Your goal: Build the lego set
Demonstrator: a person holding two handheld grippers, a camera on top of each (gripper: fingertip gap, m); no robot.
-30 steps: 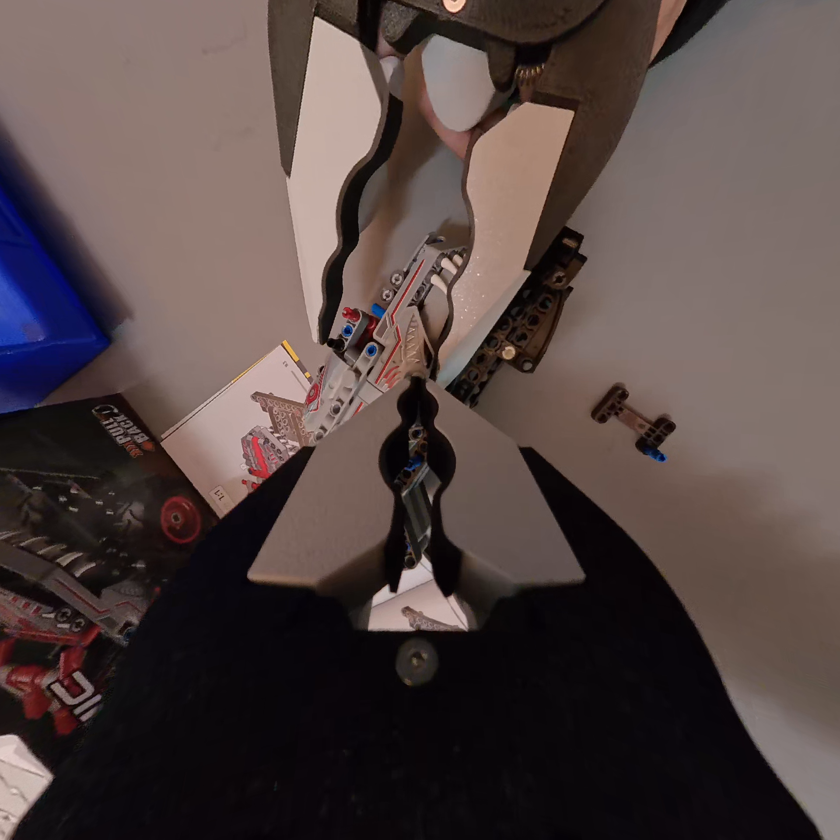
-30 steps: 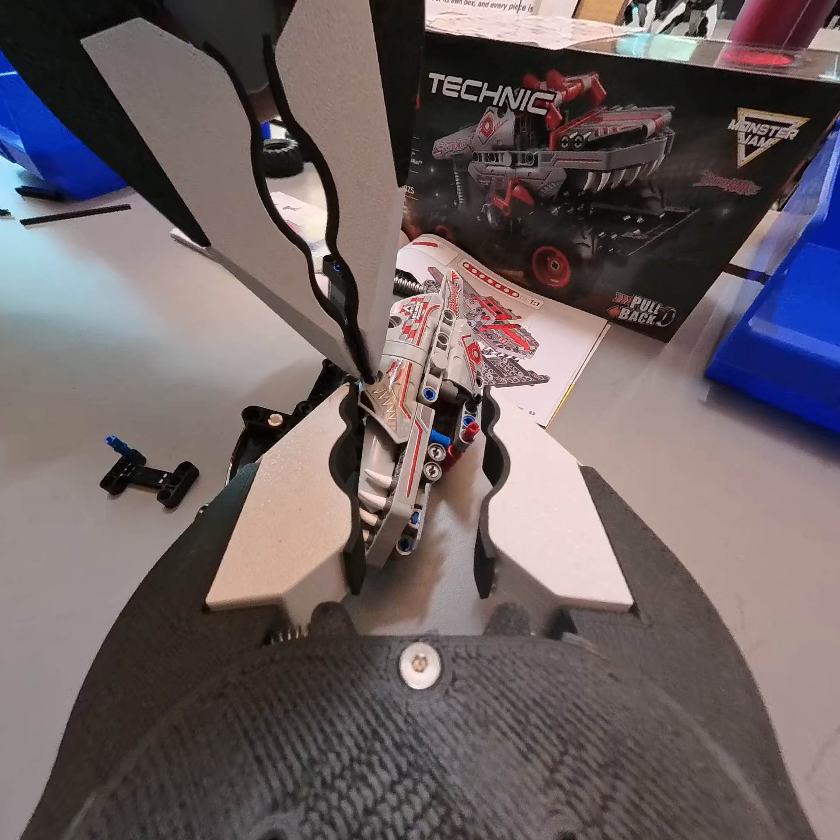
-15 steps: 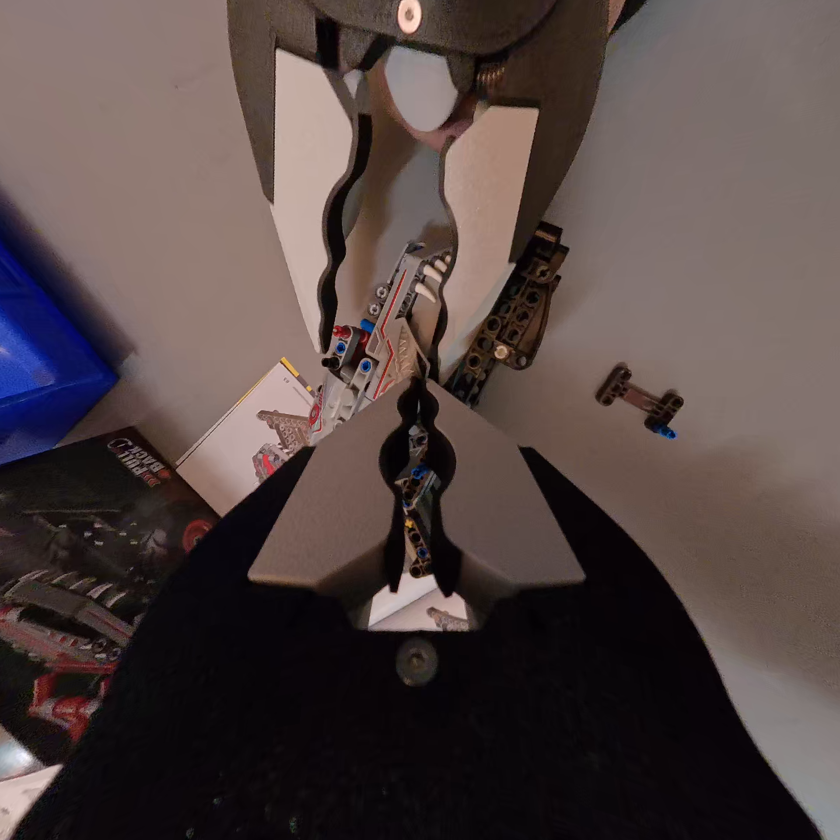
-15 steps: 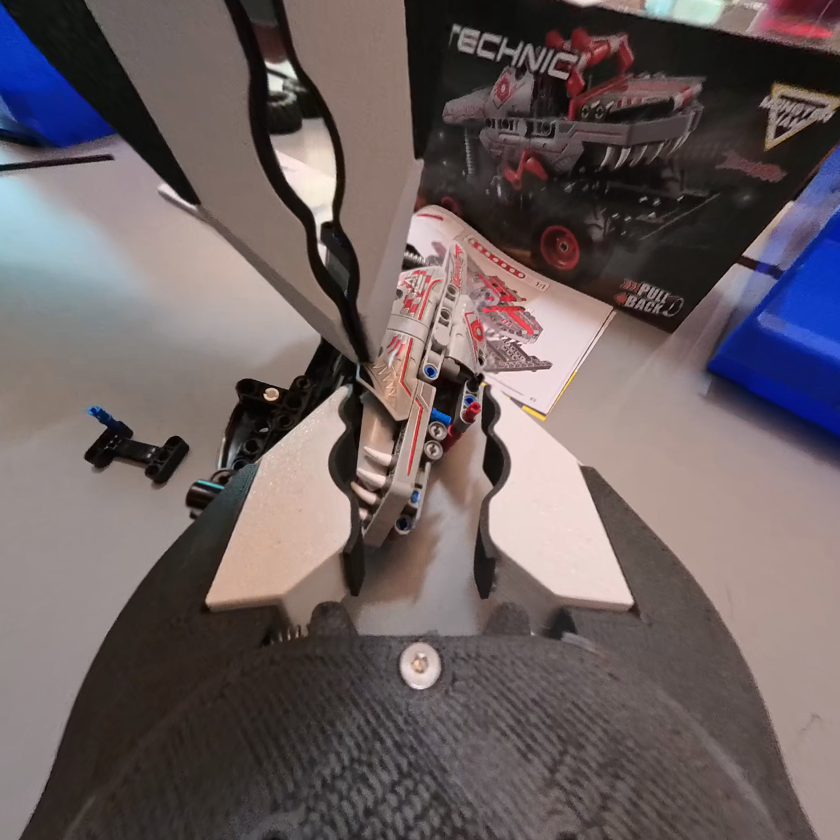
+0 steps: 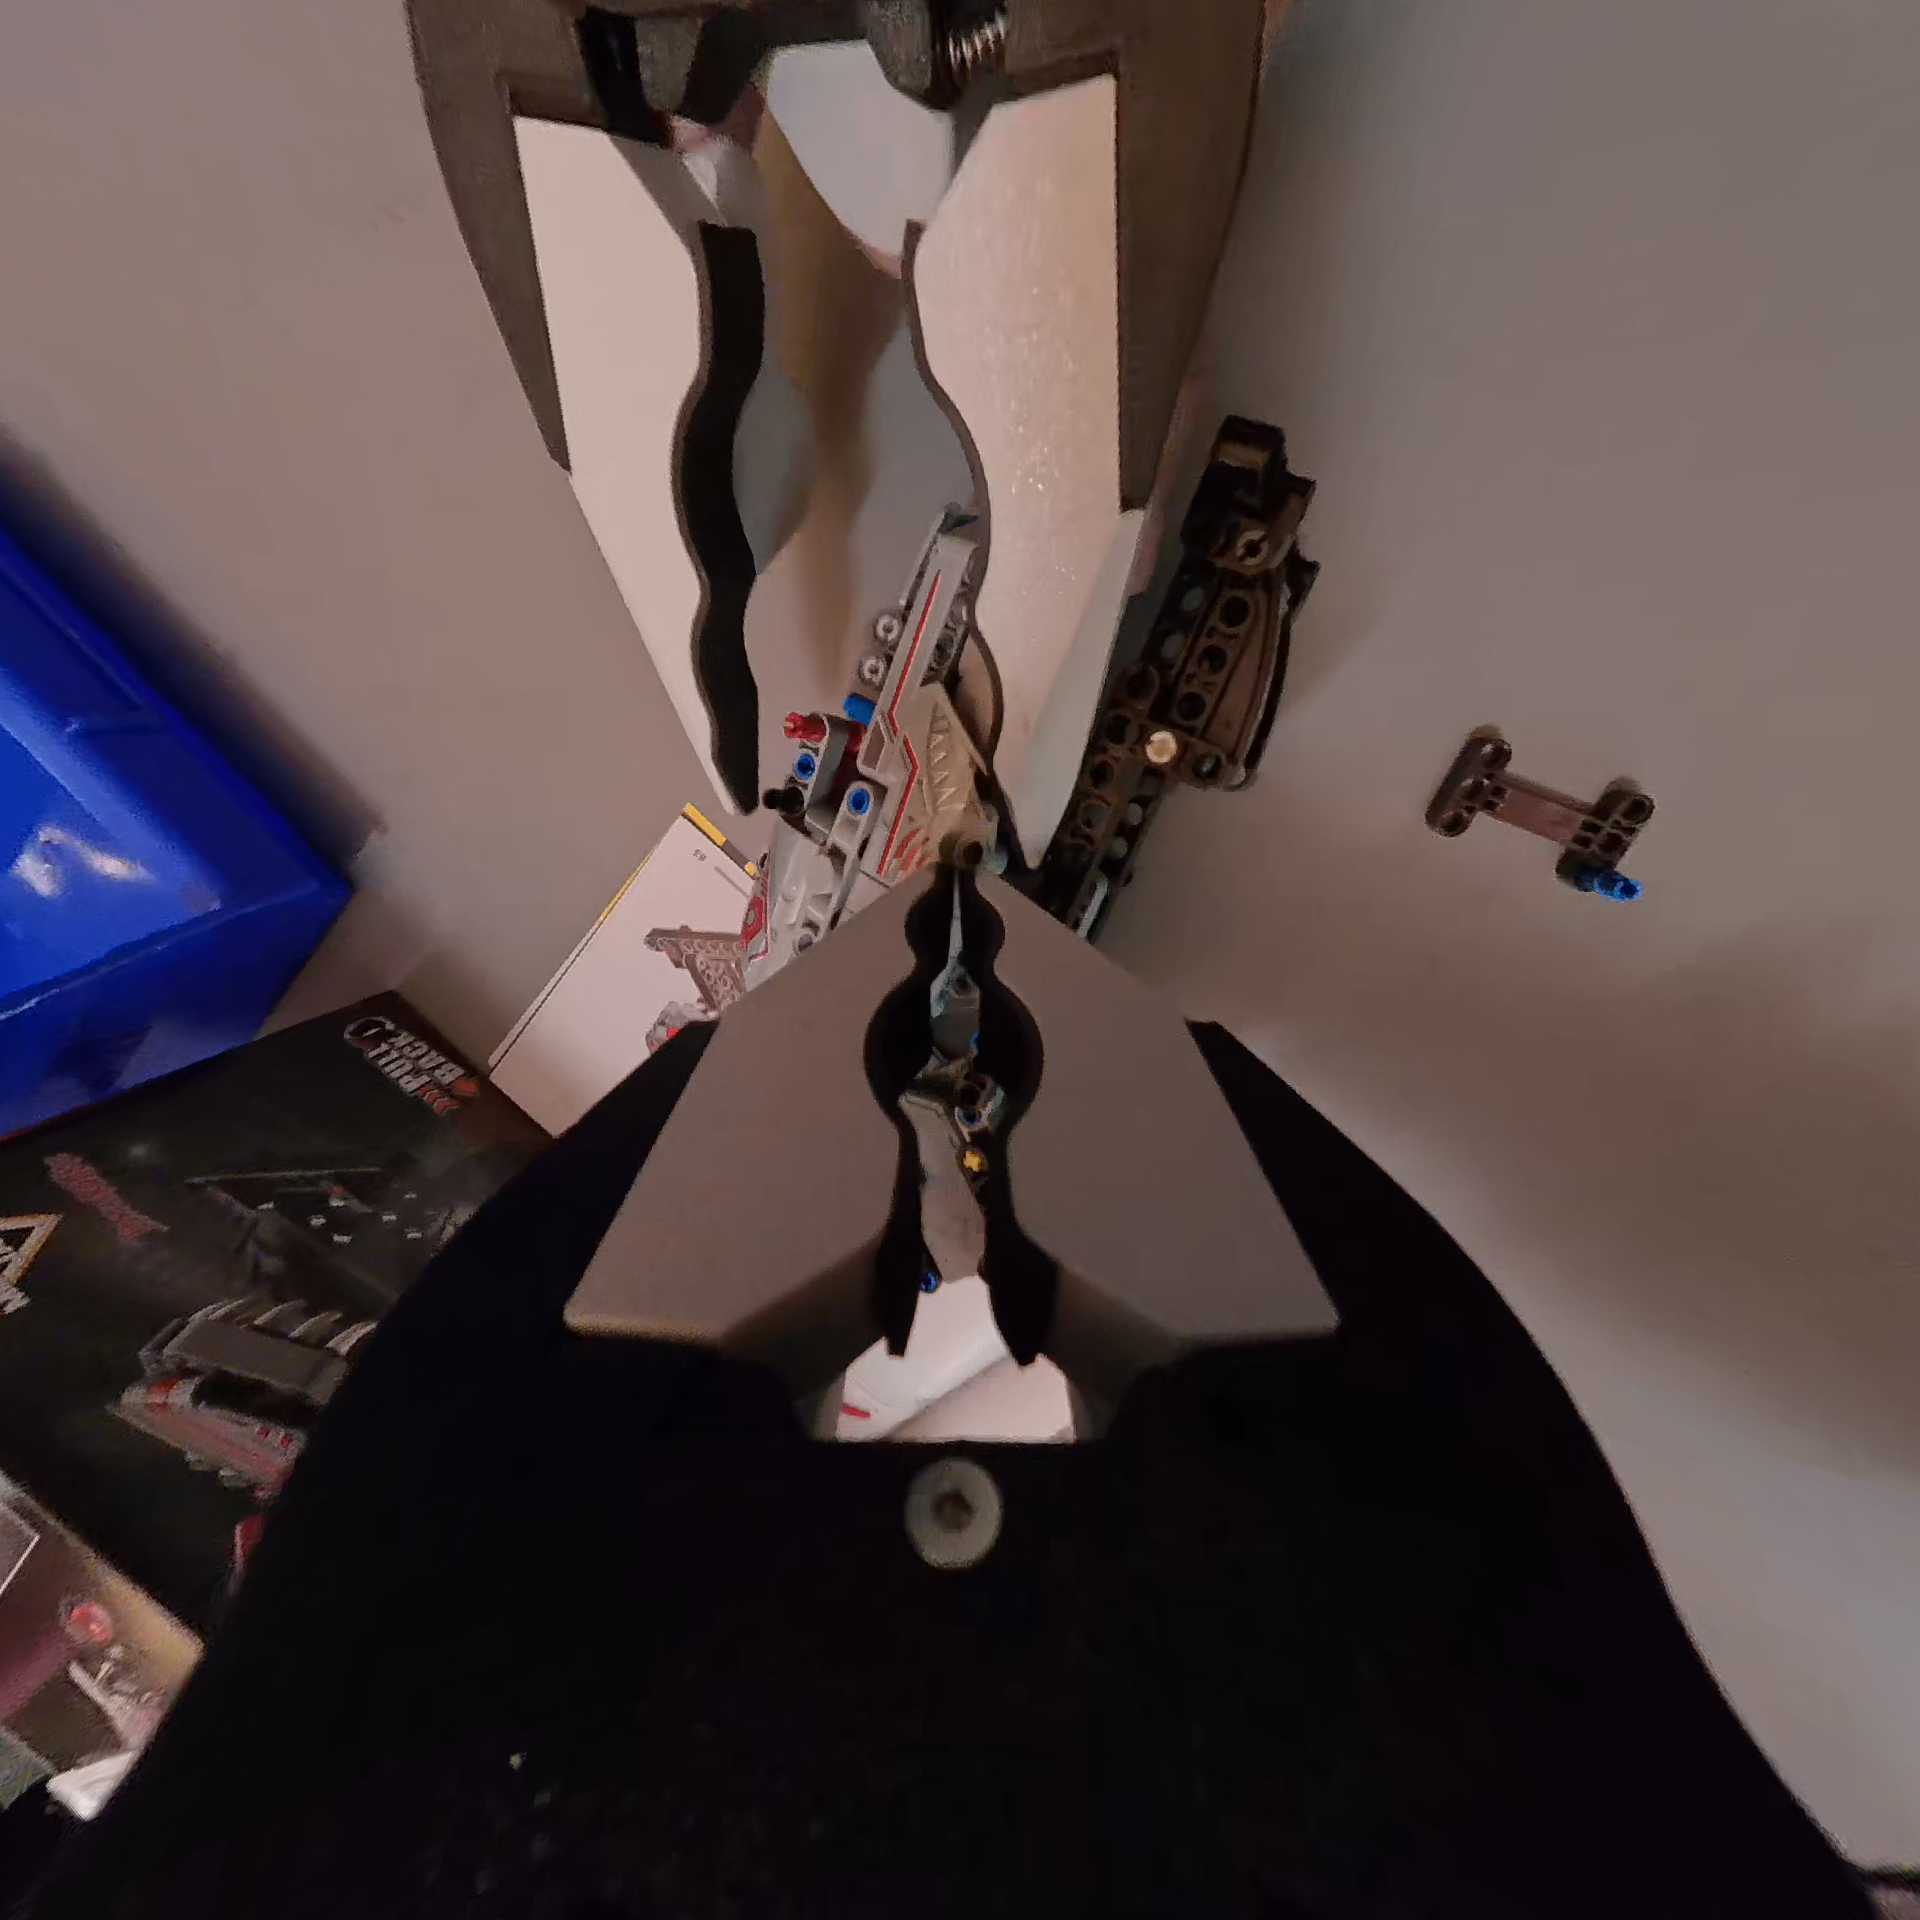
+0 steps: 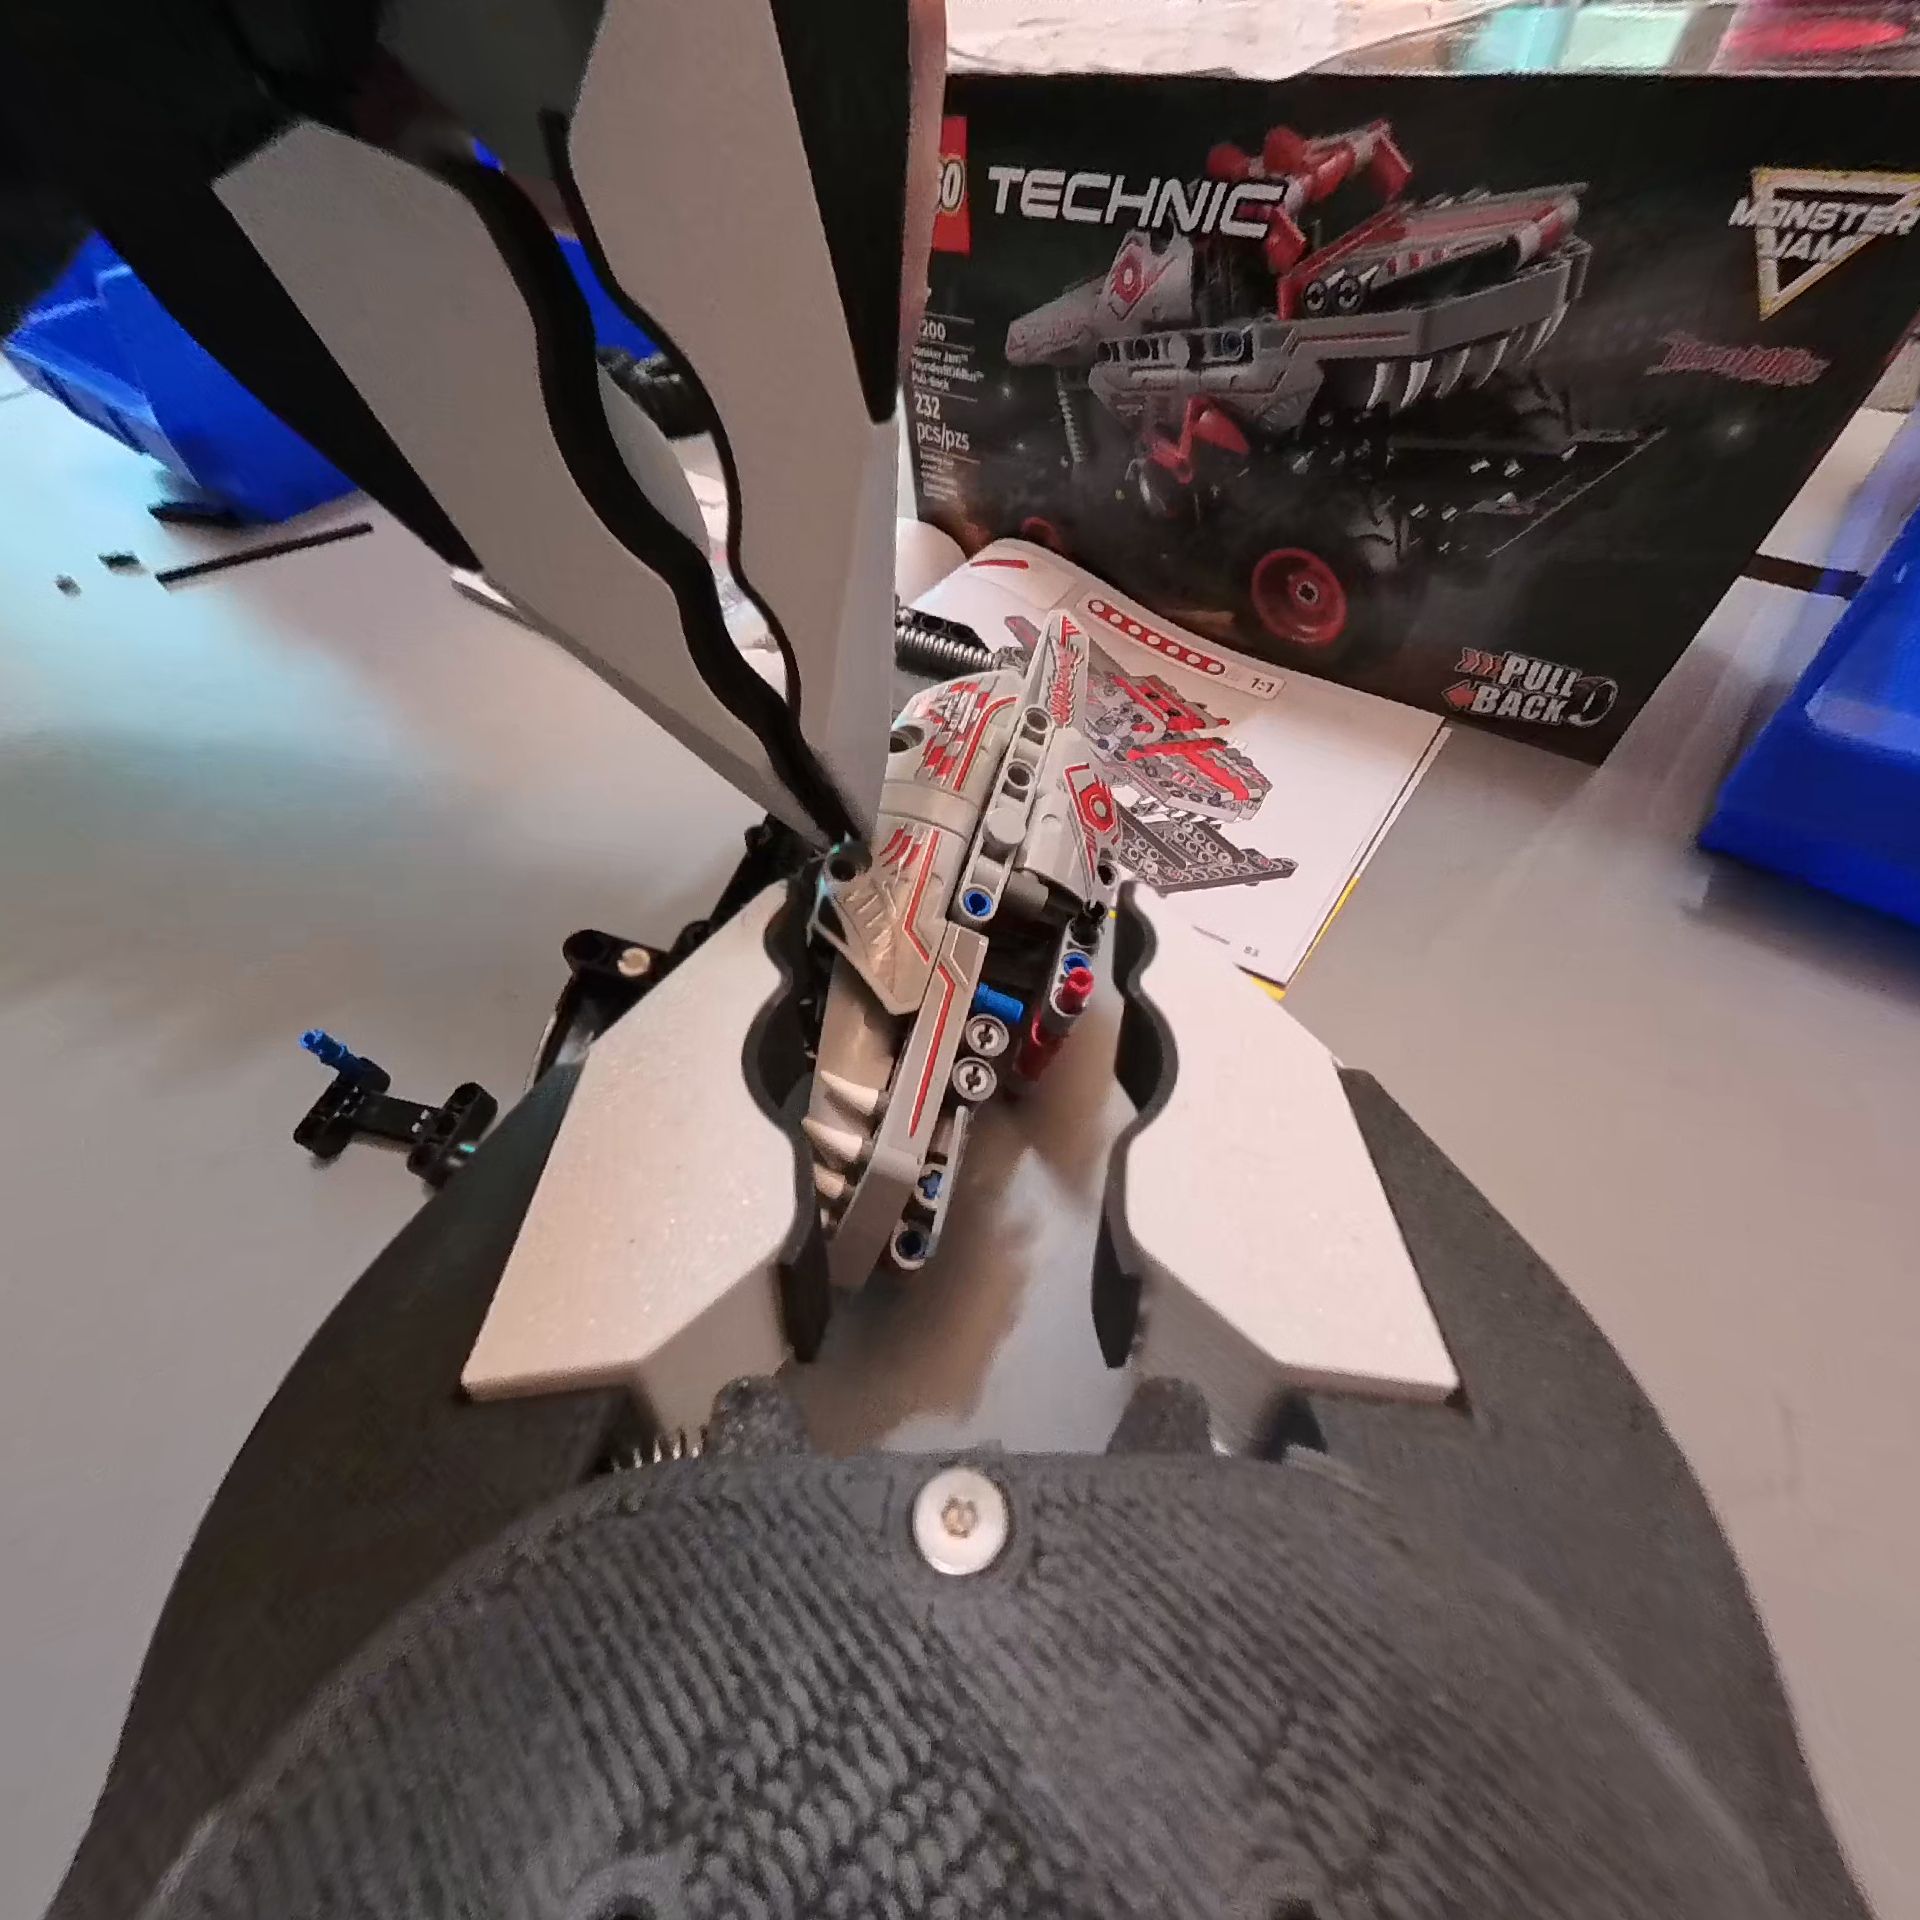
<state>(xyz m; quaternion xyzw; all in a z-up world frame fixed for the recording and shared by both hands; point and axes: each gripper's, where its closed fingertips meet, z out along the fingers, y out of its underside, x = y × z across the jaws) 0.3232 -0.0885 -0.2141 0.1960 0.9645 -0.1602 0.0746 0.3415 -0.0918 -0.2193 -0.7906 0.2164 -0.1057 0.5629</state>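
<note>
A grey and red Lego model (image 6: pixel 935 935) with white teeth is held above the table. My left gripper (image 5: pixel 956 883) is shut on a thin edge of it; in the right wrist view it (image 6: pixel 831 821) comes down from the top. My right gripper (image 6: pixel 951 904) is open, with the model between its jaws, leaning on the left finger and clear of the right one. In the left wrist view the right gripper (image 5: pixel 883 826) reaches in from the top around the model (image 5: pixel 883 769). A black chassis frame (image 5: pixel 1195 686) lies on the table beside the right gripper.
A small black connector with a blue pin (image 5: pixel 1538 821) lies alone on the grey table, also in the right wrist view (image 6: pixel 395 1117). The open instruction booklet (image 6: pixel 1299 790) lies before the set's box (image 6: pixel 1403 364). Blue bins (image 6: pixel 1829 748) (image 5: pixel 125 831) stand at the sides. A black axle (image 6: pixel 260 556) lies far left. Both grippers' tips are close together, under 4 cm apart.
Both grippers have shifted a little together with the model. The left stays shut on it and the right stays open around it. The loose parts on the table have not moved.
</note>
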